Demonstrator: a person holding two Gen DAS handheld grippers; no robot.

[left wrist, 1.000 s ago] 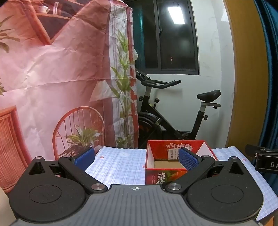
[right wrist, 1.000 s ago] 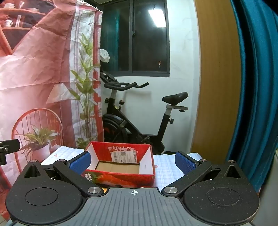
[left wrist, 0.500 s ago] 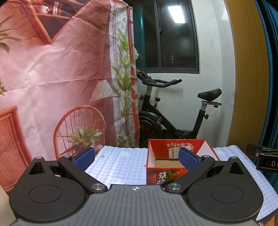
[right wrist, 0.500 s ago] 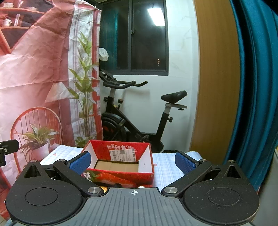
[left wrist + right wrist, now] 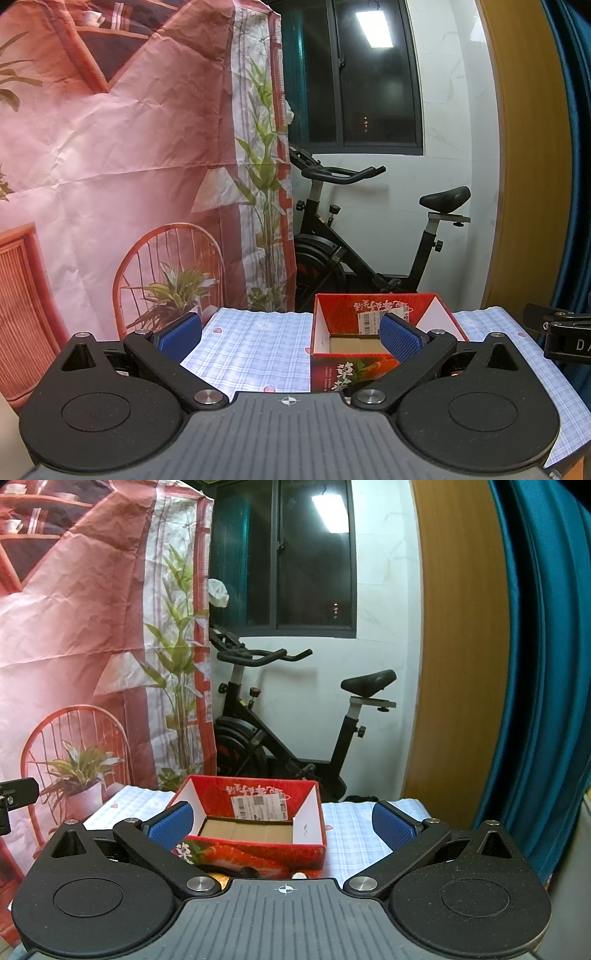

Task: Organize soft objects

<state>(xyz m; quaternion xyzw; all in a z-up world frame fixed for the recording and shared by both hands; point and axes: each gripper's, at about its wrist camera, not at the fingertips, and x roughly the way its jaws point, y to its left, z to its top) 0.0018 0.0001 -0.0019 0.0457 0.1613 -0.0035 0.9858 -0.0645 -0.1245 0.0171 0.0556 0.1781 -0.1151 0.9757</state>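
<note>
While open-topped, red box on checked tablecloth, bare inside.

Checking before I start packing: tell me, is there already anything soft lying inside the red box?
No. The red box shows only its bare brown cardboard floor and a shipping label on its inner wall.

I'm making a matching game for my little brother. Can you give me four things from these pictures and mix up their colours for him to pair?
Things:
1. box
2. exercise bike
3. curtain
4. gripper pads

Colours:
A. black
B. bright blue
C. red
D. teal

Pairs: 1-C, 2-A, 3-D, 4-B
</note>
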